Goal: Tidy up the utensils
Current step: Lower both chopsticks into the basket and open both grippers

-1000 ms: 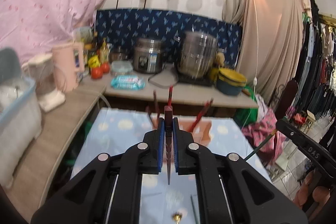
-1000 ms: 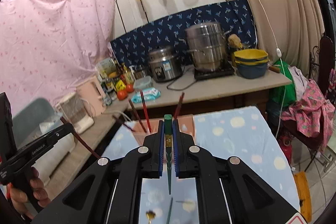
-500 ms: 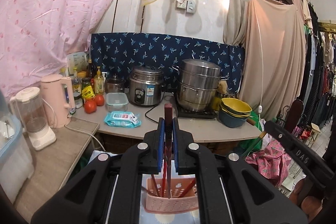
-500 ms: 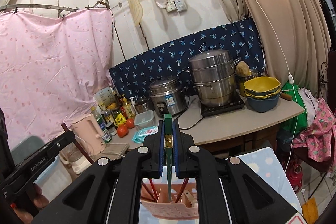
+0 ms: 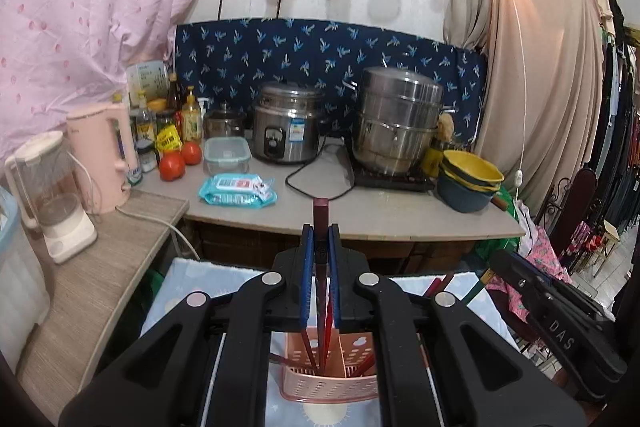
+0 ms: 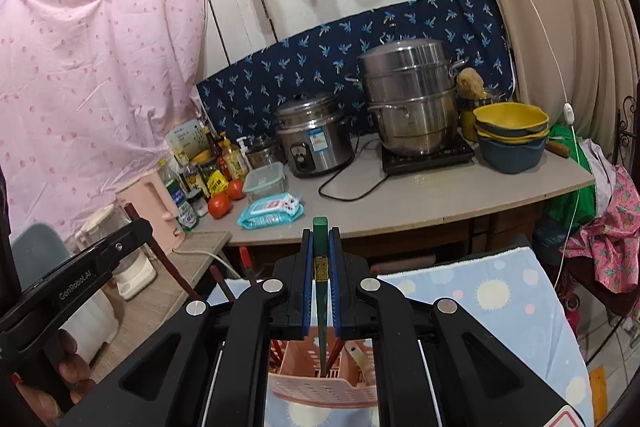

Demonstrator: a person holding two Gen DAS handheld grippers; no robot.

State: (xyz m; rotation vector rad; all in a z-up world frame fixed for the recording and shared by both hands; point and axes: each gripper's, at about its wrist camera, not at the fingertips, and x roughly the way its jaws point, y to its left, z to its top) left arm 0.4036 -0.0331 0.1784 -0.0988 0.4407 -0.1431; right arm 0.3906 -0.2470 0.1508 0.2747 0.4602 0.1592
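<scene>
My left gripper (image 5: pixel 321 239) is shut on a dark red chopstick (image 5: pixel 321 219) held upright, its lower end down in the pink perforated utensil basket (image 5: pixel 330 385). Several red chopsticks stand in that basket. My right gripper (image 6: pixel 320 243) is shut on a green chopstick (image 6: pixel 320 231), also upright, its tip inside the same pink basket (image 6: pixel 320 389). The right gripper (image 5: pixel 560 315) shows at the right of the left wrist view, and the left gripper (image 6: pixel 80 279) at the left of the right wrist view.
The basket stands on a table with a light blue patterned cloth (image 6: pixel 500 299). Behind is a counter (image 5: pixel 360 215) with a rice cooker (image 5: pixel 290 123), a steel steamer pot (image 5: pixel 396 119), stacked bowls (image 5: pixel 470 179), a wipes pack (image 5: pixel 238 189), tomatoes, bottles, a pink kettle (image 5: pixel 102 153) and a blender.
Both grippers have tilted up from looking down at the table to level, bringing the chopsticks upright. Their tips now sit in the pink basket, lower than half a second ago.
</scene>
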